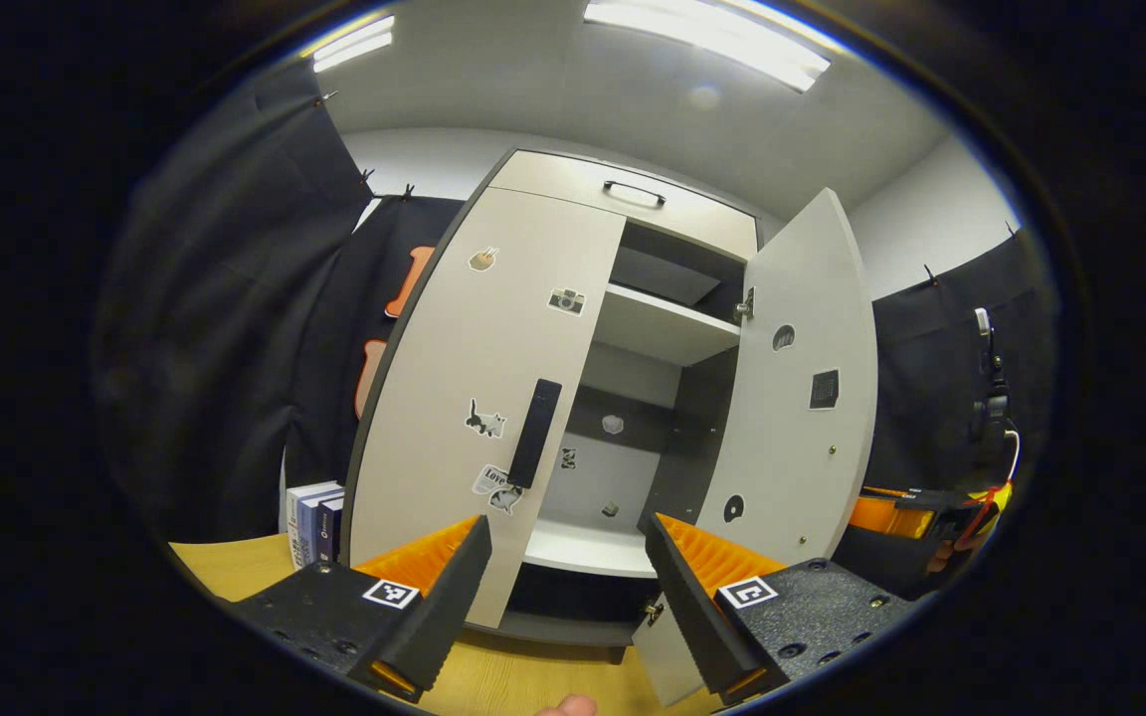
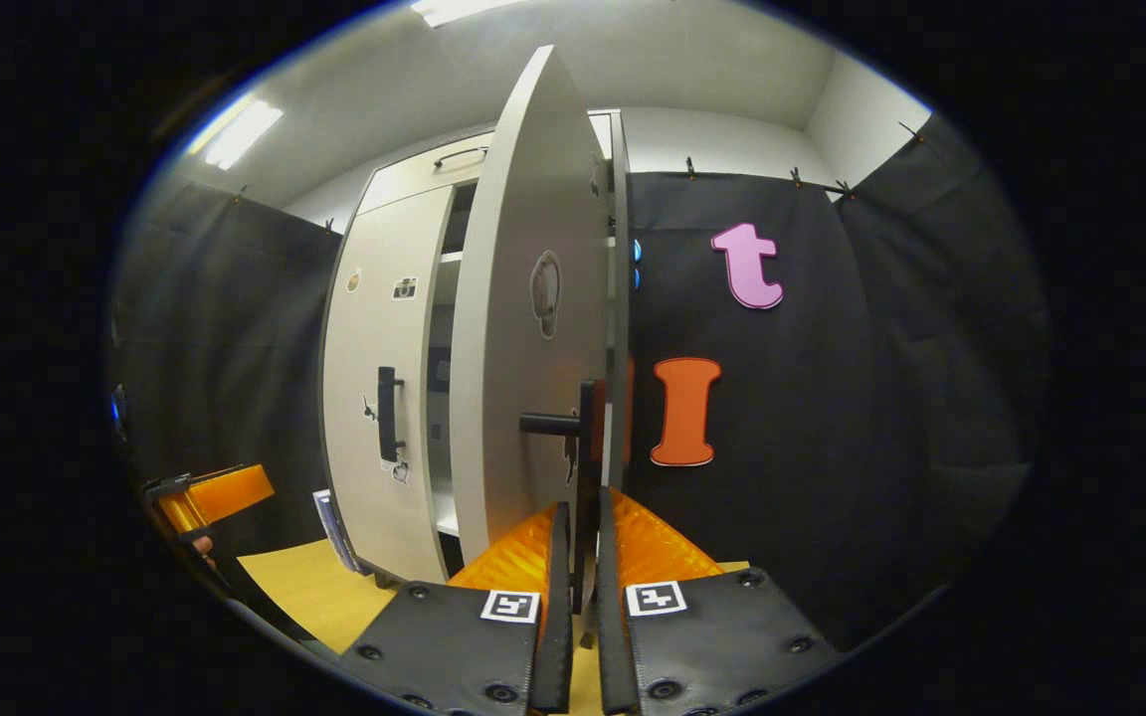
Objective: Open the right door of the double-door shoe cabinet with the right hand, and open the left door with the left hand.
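On the wooden tabletop (image 1: pixel 225 567) stands the tall pale-grey double-door shoe cabinet (image 1: pixel 633 214), with a drawer and slim handle across its top. Its right door (image 2: pixel 533 328) is swung well open, seen nearly edge-on in the right gripper view, and its black bar handle (image 2: pixel 585 467) is clamped between the two fingers of the right gripper (image 2: pixel 581 557), whose jaws are drawn almost together with only the handle between them. The inner face of that door, with hinge cups and a small dark patch, is seen in the left gripper view, where the open half of the cabinet reveals a pale shelf (image 1: pixel 668 323) above and a lower floor board.

The left door (image 1: pixel 493 398) is closed; it carries several small stickers (a camera, a cat and others) and a vertical black handle (image 1: pixel 535 433). The left gripper (image 1: pixel 565 577) is held in front of the cabinet with its jaws spread wide and nothing between them, apart from the door and below its handle. It is also seen at the far left edge of the right gripper view, with part of a hand beneath it.

Beside the cabinet's left side a few upright books or boxes (image 1: pixel 314 517) are set on the tabletop. Black cloth is hung around the booth, and strip lights (image 1: pixel 712 40) are fixed to the ceiling.
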A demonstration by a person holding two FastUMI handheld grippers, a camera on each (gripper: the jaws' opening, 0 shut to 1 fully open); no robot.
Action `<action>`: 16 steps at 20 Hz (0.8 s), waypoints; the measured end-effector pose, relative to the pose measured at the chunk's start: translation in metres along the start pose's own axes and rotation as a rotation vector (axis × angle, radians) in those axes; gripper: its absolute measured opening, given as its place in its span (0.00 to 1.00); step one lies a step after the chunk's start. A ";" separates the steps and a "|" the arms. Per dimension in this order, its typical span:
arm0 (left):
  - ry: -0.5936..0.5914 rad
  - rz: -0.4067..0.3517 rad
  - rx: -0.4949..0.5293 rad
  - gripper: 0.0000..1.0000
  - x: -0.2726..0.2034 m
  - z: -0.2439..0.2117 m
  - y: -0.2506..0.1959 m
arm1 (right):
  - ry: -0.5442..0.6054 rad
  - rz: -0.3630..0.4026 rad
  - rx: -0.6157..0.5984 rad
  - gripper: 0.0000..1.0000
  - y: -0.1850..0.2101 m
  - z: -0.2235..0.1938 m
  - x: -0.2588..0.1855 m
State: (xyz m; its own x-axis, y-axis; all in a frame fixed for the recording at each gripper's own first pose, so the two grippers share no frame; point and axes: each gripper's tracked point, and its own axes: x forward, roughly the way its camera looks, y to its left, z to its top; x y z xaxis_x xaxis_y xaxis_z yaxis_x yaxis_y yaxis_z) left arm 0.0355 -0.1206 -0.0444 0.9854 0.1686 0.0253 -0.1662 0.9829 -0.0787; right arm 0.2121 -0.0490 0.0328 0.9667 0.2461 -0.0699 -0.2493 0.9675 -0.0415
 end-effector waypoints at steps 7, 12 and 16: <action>0.021 -0.060 -0.061 0.94 0.035 0.009 0.002 | -0.009 -0.021 0.030 0.15 -0.001 0.002 -0.005; 0.021 -0.070 0.062 0.94 0.087 0.026 0.020 | -0.039 -0.042 0.058 0.15 0.001 0.006 -0.016; 0.021 -0.057 0.182 0.94 0.132 0.032 0.029 | -0.023 -0.100 0.043 0.23 -0.006 0.002 -0.030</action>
State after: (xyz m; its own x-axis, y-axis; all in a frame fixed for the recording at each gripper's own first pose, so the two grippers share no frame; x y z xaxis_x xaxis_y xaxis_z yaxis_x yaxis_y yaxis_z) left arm 0.1598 -0.0679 -0.0114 0.9936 0.1131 0.0032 -0.1128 0.9882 0.1039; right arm 0.1844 -0.0624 0.0374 0.9879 0.1487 -0.0451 -0.1491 0.9888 -0.0046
